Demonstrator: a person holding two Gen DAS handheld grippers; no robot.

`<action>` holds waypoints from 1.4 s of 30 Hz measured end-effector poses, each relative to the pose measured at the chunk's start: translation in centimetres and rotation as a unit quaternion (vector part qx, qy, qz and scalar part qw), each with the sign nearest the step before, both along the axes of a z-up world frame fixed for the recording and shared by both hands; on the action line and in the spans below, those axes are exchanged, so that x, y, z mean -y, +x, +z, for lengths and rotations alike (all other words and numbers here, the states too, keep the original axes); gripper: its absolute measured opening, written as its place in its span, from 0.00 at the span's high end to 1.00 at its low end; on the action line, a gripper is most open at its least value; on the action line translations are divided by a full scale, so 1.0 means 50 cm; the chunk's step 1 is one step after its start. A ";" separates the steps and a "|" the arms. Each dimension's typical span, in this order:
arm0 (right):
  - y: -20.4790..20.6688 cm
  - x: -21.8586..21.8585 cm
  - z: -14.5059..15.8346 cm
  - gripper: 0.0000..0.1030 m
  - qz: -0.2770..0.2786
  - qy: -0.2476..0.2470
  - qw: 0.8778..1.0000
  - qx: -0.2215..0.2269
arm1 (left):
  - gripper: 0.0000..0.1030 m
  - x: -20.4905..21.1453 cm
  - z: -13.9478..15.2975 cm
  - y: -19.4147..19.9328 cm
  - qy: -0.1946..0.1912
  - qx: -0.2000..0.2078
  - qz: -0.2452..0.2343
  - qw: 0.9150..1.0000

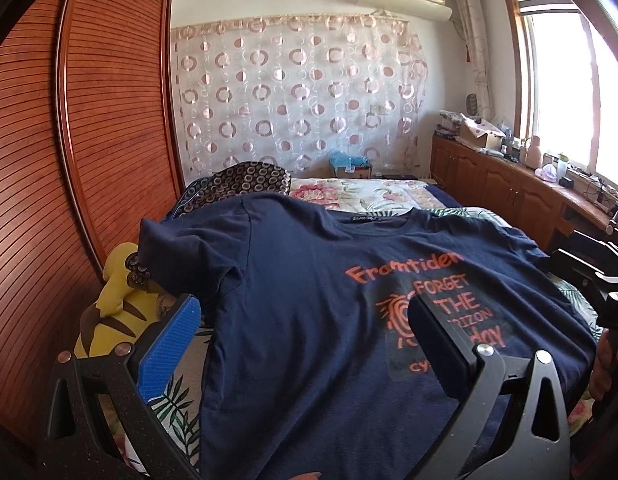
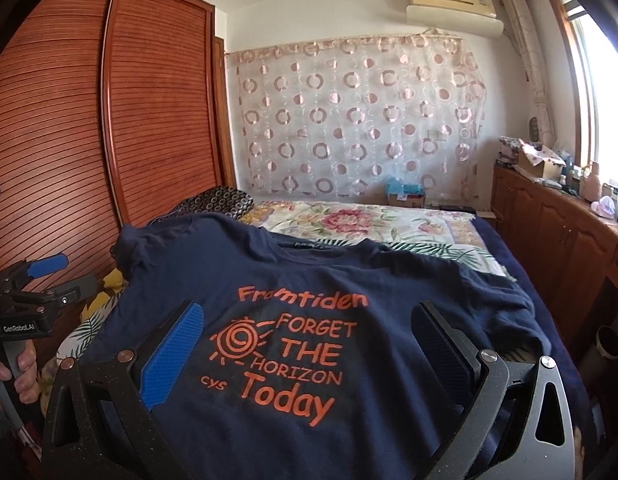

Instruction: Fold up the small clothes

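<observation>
A navy T-shirt [image 1: 301, 264] with orange lettering lies face up on the bed, collar at the far end. Its left sleeve [image 1: 169, 256] rides up over a yellow plush toy. My left gripper [image 1: 305, 304] is open just above the shirt's left half, one blue pad [image 1: 169, 352] off the shirt's side edge, the other finger over the print. My right gripper [image 2: 308, 308] is open too, its fingers straddling the printed words on the T-shirt [image 2: 389, 272]. Each wrist view catches the other tool: the left gripper [image 2: 65, 276] with a hand below it, the right gripper [image 1: 589, 268] at the frame edge.
A slatted wooden wardrobe [image 1: 109, 128] runs close along the bed's left side. The plush toy [image 1: 113, 312] and a dark ring-patterned pillow [image 1: 245, 184] lie by the sleeve. A floral bedspread [image 2: 349, 220] covers the far bed. A cluttered wooden cabinet [image 2: 557, 216] lines the window wall.
</observation>
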State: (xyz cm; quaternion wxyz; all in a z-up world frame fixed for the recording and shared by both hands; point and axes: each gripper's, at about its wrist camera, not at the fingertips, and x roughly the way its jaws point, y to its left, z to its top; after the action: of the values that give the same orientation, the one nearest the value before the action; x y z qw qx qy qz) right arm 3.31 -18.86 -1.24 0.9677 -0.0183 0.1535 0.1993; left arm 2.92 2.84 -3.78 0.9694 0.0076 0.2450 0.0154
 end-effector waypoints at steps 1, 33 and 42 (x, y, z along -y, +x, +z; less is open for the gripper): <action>0.008 -0.006 -0.003 0.00 0.006 -0.003 1.000 -0.003 | 0.00 -0.006 -0.003 0.003 0.000 -0.002 0.001 1.000; 0.174 -0.084 0.007 0.00 0.131 -0.029 0.989 -0.061 | 0.44 -0.324 -0.028 0.245 -0.044 -0.086 0.018 0.995; 0.199 -0.107 -0.007 0.00 0.152 -0.025 0.985 -0.079 | 0.50 -0.357 -0.058 0.309 -0.052 -0.125 0.036 0.990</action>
State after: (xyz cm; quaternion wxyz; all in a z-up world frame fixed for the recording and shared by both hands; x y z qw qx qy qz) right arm 13.27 -13.50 -1.60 0.9104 -0.0494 0.2296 0.3406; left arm 18.35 20.70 -6.68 0.9290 -0.0502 0.3648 0.0367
